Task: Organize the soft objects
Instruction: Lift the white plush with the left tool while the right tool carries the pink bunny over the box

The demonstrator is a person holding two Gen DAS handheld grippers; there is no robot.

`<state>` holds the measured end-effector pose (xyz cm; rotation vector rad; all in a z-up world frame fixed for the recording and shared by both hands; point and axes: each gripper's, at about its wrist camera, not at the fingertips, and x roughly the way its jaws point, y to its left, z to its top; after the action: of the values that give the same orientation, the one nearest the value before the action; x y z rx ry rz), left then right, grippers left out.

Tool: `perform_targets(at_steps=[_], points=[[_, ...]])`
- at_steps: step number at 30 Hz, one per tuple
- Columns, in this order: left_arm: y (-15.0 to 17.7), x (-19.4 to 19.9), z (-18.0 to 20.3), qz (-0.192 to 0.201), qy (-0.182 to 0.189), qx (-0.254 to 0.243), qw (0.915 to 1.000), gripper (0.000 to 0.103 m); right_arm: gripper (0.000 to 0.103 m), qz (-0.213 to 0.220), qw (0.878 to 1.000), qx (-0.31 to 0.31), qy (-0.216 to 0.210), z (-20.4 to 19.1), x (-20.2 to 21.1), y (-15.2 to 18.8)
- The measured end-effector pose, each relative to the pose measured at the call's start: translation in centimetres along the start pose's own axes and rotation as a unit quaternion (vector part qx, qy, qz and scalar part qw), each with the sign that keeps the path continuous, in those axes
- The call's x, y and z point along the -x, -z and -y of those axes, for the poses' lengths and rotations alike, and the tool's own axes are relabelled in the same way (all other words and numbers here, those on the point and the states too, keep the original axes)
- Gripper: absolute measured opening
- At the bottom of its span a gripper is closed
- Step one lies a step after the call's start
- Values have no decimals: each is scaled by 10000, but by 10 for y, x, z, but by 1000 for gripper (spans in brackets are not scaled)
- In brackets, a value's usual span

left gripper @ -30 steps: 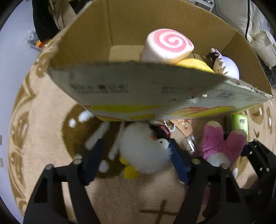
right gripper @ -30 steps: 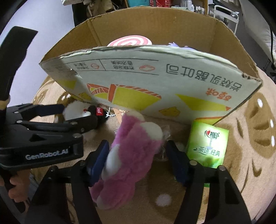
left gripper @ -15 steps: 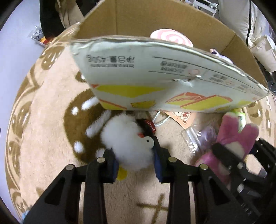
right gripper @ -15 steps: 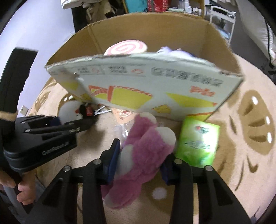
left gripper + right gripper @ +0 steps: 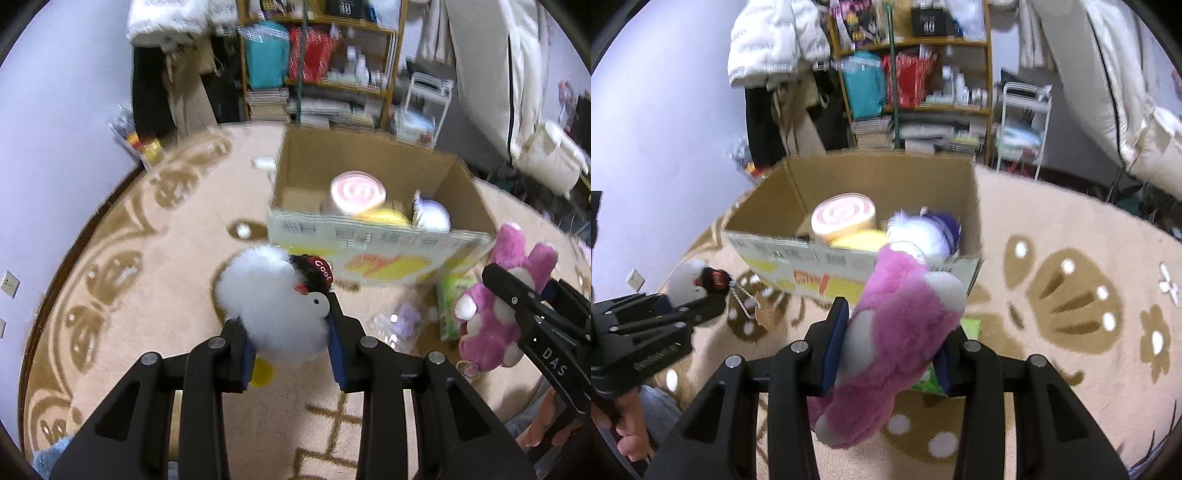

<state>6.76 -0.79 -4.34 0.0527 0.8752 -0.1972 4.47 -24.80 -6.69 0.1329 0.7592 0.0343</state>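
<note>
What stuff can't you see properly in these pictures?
- Box bottom: both views, toys cover it.
- Green packet: right view, mostly behind the pink plush.
- Print on the box front: both views, blurred.
- Bagged item on the rug: left view, blurred.
- White plush's feet: left view, behind the tongs.

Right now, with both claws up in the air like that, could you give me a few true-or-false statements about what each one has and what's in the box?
1. The left claw is shut on the white fluffy chick. True.
2. The right claw is open and holds nothing. False: it is shut on the pink plush bear.
3. The cardboard box already holds a pink swirl roll cushion. True.
4. The box is closed with its flaps taped. False: it is open on top, and toys show inside.
5. The chick wears a dark cap with red trim. True.
6. A green packet lies inside the box. False: it lies on the rug in front of the box.
</note>
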Motion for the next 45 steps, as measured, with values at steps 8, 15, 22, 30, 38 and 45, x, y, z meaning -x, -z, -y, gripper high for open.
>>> perform_targets(at_steps=[8, 15, 22, 30, 38, 45], points=[[-11, 41, 4, 1104, -114, -121, 9937, 32, 43, 790, 9964, 240, 176, -3, 35, -17], [-25, 63, 6, 1718, -234, -246, 9845, 32, 43, 1144, 9932, 185, 110, -1, 47, -40], [-54, 73, 14, 2207, -331, -372, 9741, 32, 44, 1479, 9884, 314, 129, -5, 51, -70], [-85, 62, 24, 2401, -409, -483, 9687, 32, 44, 1640, 9855, 414, 130, -3, 43, -93], [-98, 36, 22, 2378, -435, -384, 9696, 32, 44, 1739, 9835, 496, 55, -4, 24, -103], [-94, 3, 23, 2156, -400, -373, 9749, 32, 44, 1764, 9835, 388, -107, -2, 2, -96]])
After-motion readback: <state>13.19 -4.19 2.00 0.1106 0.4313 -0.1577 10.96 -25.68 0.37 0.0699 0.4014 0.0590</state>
